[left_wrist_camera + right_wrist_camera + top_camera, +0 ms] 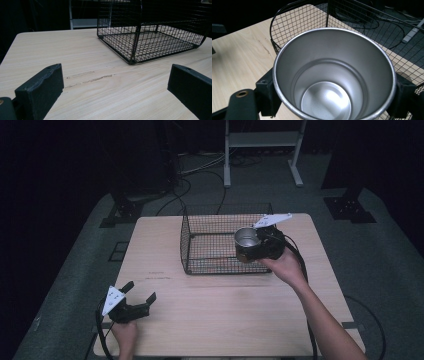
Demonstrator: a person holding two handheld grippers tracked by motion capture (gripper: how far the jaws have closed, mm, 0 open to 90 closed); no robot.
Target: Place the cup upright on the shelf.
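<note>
A white metal rack (262, 142) stands beyond the wooden table (225, 305).

High view dim overall; I see tabletop (210, 310) lit from above, room beyond falling to near black. Soft shadows, none sharp. Picture soft, low detail. Left gripper view brighter: wood grain crisp mid-frame, black jaws at bottom edges slightly blurred, background dark. Right gripper view: steel cup (334, 75) close, broad soft sheen on inner wall, bright patch on its bottom, no harsh glare; wire basket (312, 17) mesh behind reasonably sharp.
</note>
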